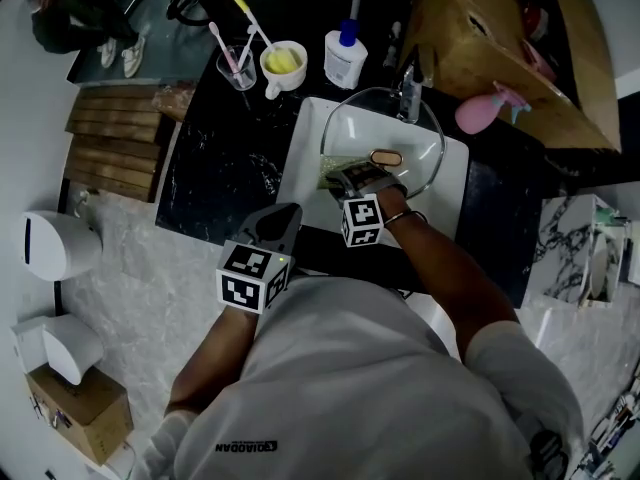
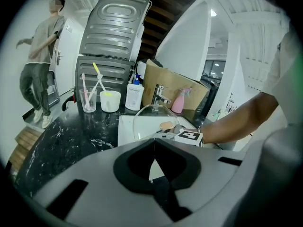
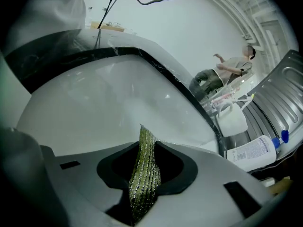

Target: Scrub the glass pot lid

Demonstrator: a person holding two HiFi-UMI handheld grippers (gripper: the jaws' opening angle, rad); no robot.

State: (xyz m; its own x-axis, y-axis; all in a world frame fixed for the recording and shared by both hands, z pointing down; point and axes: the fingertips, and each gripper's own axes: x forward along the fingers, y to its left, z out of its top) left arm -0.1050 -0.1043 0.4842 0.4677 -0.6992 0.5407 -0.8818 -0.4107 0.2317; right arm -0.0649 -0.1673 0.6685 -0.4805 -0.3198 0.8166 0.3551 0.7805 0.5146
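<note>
Over the white sink, our right hand-held gripper clamps a green scrub cloth beside the glass pot lid resting in the basin. Our left hand-held gripper, nearer, has its jaws together and is empty. We judge the lid stiff, slippery and fragile; its knob seems the safest hold.

two claws: the left claw and the right claw. one glass pot lid, one white sink, one green scrub cloth. on the black table there is one of most things: one white mug, one glass tumbler, one white bottle with a blue cap, one pink spray bottle, one faucet, one cardboard box — and at least two toothbrushes. one person in the background
</note>
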